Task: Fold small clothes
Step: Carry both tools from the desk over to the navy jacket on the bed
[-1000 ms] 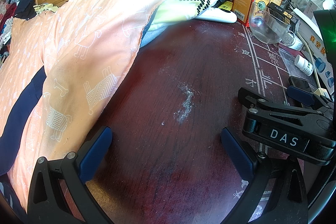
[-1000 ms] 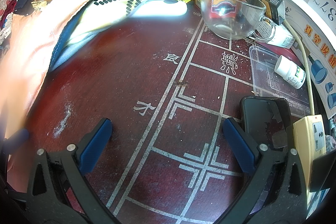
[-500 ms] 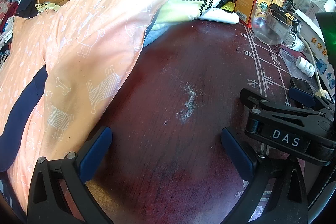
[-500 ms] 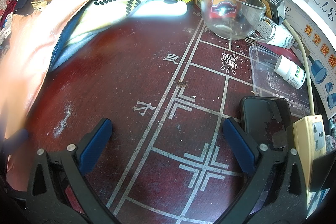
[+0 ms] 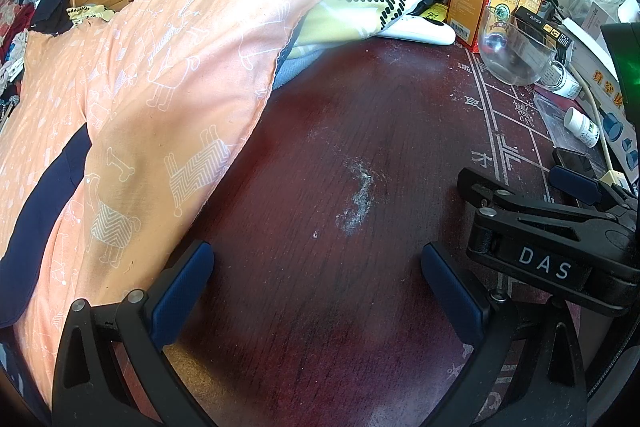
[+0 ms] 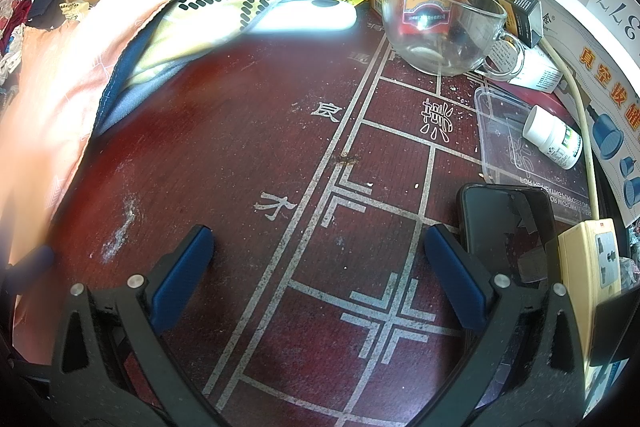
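Glass cup (image 6: 440,23) upright; contents unclear.

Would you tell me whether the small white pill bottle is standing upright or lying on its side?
Lying on its side: the pill bottle rests lengthwise, cap toward the glass cup.

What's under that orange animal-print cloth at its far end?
Under the orange cloth, a yellow-and-white garment with black dashes and a blue-grey layer poke out. How far they extend underneath is covered.

My right claw (image 6: 318,267) gapes w/ nothing in it over red counter (image 6: 240,147); glass cup (image 6: 440,23) far right, phone (image 6: 508,227) near right.
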